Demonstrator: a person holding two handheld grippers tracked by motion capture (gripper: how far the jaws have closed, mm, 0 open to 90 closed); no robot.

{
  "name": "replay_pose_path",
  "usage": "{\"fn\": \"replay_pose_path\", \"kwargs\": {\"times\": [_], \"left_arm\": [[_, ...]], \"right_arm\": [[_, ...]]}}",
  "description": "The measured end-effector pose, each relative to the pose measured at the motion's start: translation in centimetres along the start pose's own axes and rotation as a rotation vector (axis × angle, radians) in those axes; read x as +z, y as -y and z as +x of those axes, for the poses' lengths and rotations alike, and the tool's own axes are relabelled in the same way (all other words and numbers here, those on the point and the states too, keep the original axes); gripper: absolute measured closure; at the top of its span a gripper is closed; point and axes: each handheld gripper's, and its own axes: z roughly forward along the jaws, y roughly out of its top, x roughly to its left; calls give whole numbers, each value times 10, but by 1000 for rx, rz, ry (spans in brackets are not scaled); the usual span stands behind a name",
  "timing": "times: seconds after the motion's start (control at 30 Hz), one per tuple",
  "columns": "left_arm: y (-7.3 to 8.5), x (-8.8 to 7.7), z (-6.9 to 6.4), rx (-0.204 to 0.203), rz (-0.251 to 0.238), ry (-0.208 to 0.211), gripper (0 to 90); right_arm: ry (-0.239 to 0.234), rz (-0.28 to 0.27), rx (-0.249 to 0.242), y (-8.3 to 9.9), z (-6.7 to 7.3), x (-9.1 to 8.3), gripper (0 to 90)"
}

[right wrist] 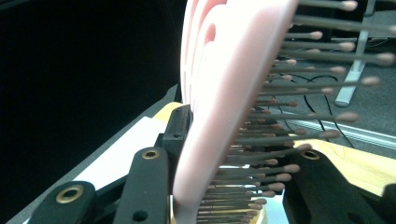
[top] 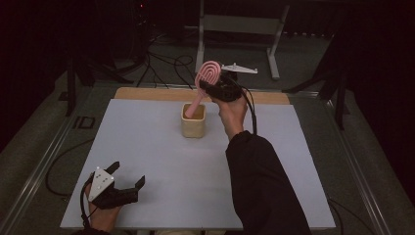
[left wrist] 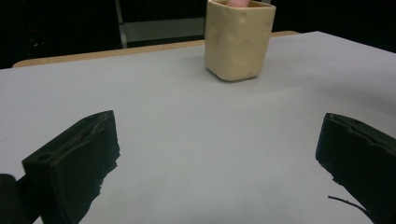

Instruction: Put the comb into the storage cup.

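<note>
A pink hairbrush (top: 207, 74) leans tilted over a beige square cup (top: 193, 123) at the table's back middle, its handle end down inside the cup. My right gripper (top: 216, 88) is shut on the brush head. In the right gripper view the brush (right wrist: 219, 93) stands between the black jaws of that gripper (right wrist: 233, 179), bristles pointing right. My left gripper (top: 128, 175) rests open near the front left corner, nothing between its fingers. In the left gripper view the left gripper (left wrist: 217, 154) faces the cup (left wrist: 238, 42) across bare table, a pink tip (left wrist: 236, 2) showing at the cup's rim.
The white table top (top: 147, 147) has a wooden strip (top: 147, 93) along its back edge. Behind it stand a grey metal frame (top: 235, 24) and loose cables (top: 166, 63) on the floor. Metal rails (top: 44, 161) run along both sides.
</note>
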Motion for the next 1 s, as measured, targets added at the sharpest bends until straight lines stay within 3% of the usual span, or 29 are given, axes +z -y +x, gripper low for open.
{"fn": "replay_pose_path", "kwargs": {"times": [1.0], "left_arm": [[0, 0, 0, 0, 2, 1, 1]], "right_arm": [[5, 40, -16, 13, 3, 12, 636]]}}
